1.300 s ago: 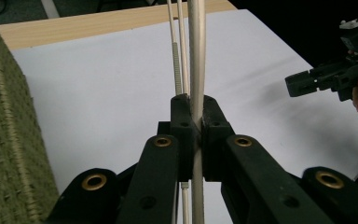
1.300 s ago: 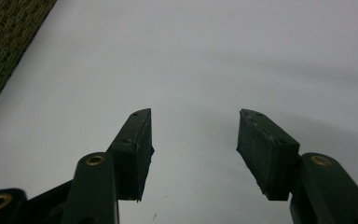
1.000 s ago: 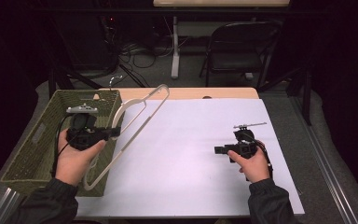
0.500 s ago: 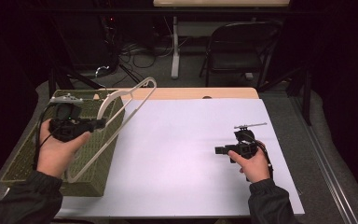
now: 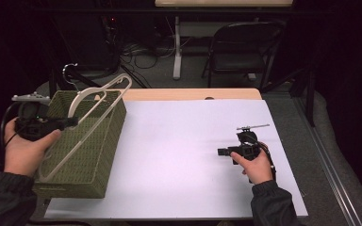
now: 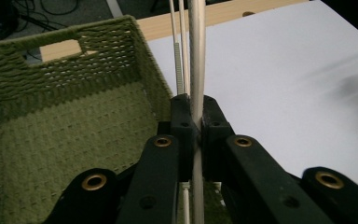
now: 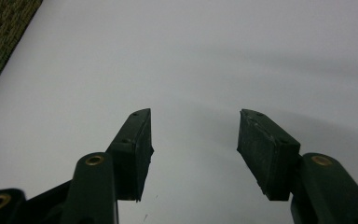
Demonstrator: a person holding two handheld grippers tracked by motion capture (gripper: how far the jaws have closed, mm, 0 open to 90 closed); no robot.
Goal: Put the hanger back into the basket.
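Left gripper (image 6: 196,122): jaws clamped on one bar of the hanger (image 5: 90,123).
Hanger: cream, tilted, held over the basket (image 5: 104,141), hook uppermost.
Basket: green, woven, at table's left edge.
Right gripper (image 7: 193,140): jaws wide apart, holding nothing, over white sheet (image 5: 179,155).

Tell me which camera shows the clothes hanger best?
The high view: the whole hanger shows, slanting over the green basket. The left gripper view shows just its bars clamped between the jaws. The right gripper view shows bare white table.
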